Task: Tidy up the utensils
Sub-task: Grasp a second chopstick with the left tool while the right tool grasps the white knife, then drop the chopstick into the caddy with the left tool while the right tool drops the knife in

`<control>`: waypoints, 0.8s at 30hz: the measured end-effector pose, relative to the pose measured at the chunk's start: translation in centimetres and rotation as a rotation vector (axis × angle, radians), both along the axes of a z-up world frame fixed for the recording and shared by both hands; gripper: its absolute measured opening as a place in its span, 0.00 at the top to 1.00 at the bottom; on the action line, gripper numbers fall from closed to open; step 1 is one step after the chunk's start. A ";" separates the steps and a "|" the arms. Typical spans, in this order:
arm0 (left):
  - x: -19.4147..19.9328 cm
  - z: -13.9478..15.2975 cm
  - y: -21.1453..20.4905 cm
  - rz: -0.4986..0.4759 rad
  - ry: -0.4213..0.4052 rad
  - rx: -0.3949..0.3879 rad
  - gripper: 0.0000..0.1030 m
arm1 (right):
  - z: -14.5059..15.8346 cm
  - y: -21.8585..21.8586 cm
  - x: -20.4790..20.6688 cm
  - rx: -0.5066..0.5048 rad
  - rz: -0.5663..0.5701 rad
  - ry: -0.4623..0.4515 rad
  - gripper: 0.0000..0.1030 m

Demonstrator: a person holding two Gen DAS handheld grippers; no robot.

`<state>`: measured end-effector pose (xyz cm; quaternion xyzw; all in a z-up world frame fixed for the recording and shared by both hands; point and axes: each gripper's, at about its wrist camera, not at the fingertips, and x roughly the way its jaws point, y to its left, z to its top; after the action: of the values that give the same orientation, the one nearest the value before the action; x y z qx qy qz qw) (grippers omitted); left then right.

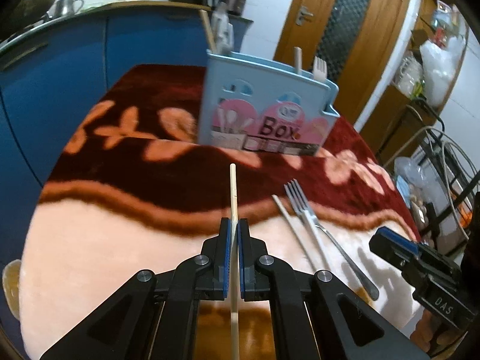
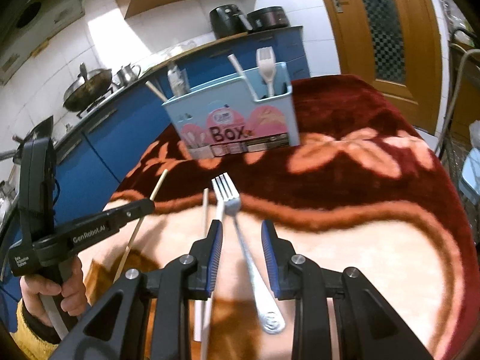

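My left gripper [image 1: 234, 225] is shut on a wooden chopstick [image 1: 233, 198] that points toward the light blue utensil box [image 1: 264, 114]. It also shows in the right wrist view [image 2: 147, 202], holding the chopstick [image 2: 159, 183] above the blanket. My right gripper [image 2: 241, 228] is open over a metal fork [image 2: 243, 240] lying on the blanket, its jaws on either side of the handle. A white plastic fork [image 2: 220, 192] and another chopstick [image 2: 205, 207] lie just left of it. The box [image 2: 240, 120] holds a white fork [image 2: 265, 63] and sticks.
A red and pink flowered blanket [image 1: 120, 156] covers the table. Blue kitchen cabinets [image 1: 60, 69] stand behind on the left, a wooden door [image 1: 345, 30] behind the box. Cluttered shelves and cables [image 1: 435, 138] are at the right.
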<state>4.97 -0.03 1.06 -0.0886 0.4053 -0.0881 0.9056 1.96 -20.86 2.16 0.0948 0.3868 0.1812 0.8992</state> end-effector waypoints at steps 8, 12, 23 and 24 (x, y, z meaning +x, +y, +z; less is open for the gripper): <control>-0.8 0.5 2.5 0.050 -0.066 -0.007 0.96 | -0.6 3.4 1.6 -0.032 0.087 0.057 0.71; -1.0 0.6 3.5 0.058 -0.085 -0.020 0.96 | -0.9 5.1 2.8 -0.046 0.138 0.093 0.74; -1.1 0.6 3.8 0.027 -0.110 -0.065 0.96 | -2.5 7.9 6.4 -0.149 0.163 0.210 0.77; -1.1 0.6 3.8 0.025 -0.114 -0.069 0.96 | -2.6 8.0 6.6 -0.153 0.165 0.217 0.79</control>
<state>3.88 3.74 1.70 -0.1197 0.3487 -0.0956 0.9246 8.61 -12.82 -0.46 0.0127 0.5007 0.2131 0.8389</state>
